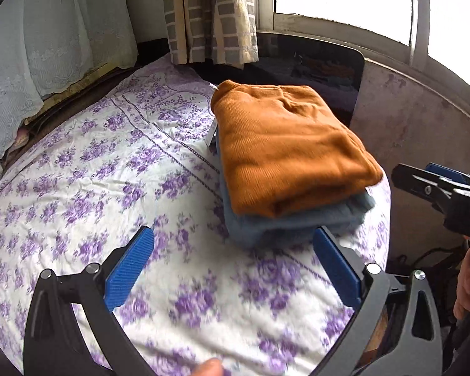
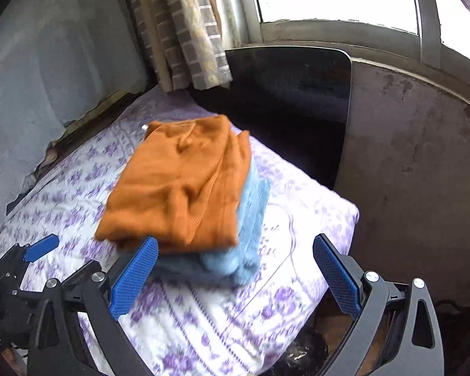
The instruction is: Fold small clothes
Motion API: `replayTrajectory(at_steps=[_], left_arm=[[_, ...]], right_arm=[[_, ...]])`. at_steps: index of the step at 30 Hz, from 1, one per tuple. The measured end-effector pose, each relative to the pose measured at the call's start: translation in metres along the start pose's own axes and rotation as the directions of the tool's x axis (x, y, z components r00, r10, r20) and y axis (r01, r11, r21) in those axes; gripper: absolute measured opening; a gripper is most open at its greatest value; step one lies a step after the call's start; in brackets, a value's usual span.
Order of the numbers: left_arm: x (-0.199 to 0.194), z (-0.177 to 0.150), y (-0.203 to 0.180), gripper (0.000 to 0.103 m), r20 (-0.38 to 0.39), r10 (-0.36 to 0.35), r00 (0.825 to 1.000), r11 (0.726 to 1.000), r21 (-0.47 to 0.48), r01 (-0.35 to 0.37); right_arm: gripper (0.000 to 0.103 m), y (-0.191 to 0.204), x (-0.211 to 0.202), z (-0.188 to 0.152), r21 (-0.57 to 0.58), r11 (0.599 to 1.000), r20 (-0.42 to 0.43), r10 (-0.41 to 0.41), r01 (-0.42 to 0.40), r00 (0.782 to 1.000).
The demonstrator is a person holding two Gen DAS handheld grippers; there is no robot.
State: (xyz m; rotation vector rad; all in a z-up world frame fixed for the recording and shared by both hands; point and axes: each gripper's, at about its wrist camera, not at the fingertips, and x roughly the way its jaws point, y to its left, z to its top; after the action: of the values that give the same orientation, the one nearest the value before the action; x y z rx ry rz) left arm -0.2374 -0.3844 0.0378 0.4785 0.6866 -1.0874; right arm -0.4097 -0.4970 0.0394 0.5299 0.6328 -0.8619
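A folded orange garment (image 1: 285, 144) lies on top of a folded light-blue garment (image 1: 294, 228), stacked at the right end of the bed. My left gripper (image 1: 233, 266) hovers open over the sheet just in front of the stack, holding nothing. In the right wrist view the orange garment (image 2: 178, 185) and the blue garment (image 2: 247, 244) lie just ahead of my right gripper (image 2: 235, 269). Its jaws stand wide open and its pads press on nothing. The right gripper (image 1: 423, 172) also shows at the right edge of the left wrist view, beside the stack.
The bed carries a white sheet with purple flowers (image 1: 109, 172). A glossy black panel (image 2: 291, 94) stands behind the stack, with a stained wall (image 2: 407, 172), a checked curtain (image 1: 210, 15) and a window above. Lace-covered bedding (image 1: 40, 47) rises at the left. The bed's corner (image 2: 344, 216) drops off on the right.
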Motion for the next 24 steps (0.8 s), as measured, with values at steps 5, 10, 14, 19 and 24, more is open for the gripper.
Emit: replayTrajectory(at_steps=[5, 10, 14, 19, 24], left_arm=[[-0.034, -0.019, -0.003, 0.099, 0.039, 0.059, 0.997, 0.998, -0.032, -0.058], [-0.063, -0.031, -0.011, 0.099, 0.060, 0.114, 0.992, 0.992, -0.058, -0.111], [-0.086, -0.037, -0.026, 0.099, 0.098, 0.146, 0.984, 0.989, -0.024, -0.144], [-0.110, -0.037, -0.049, 0.099, 0.154, 0.172, 0.973, 0.983, 0.029, -0.179], [-0.124, -0.034, -0.062, 0.099, 0.178, 0.158, 0.971, 0.985, 0.046, -0.169]], right_arm=[[0.099, 0.019, -0.024, -0.014, -0.097, 0.995, 0.013, -0.038, 0.039, 0.999], [0.099, 0.020, -0.045, -0.027, -0.135, 0.991, -0.040, -0.009, 0.004, 0.999], [0.099, 0.013, -0.070, -0.038, -0.131, 0.991, -0.015, 0.040, -0.042, 0.999], [0.099, 0.006, -0.095, -0.041, -0.138, 0.988, 0.034, 0.075, -0.069, 0.997], [0.099, 0.002, -0.108, -0.039, -0.133, 0.987, 0.062, 0.101, -0.092, 0.993]])
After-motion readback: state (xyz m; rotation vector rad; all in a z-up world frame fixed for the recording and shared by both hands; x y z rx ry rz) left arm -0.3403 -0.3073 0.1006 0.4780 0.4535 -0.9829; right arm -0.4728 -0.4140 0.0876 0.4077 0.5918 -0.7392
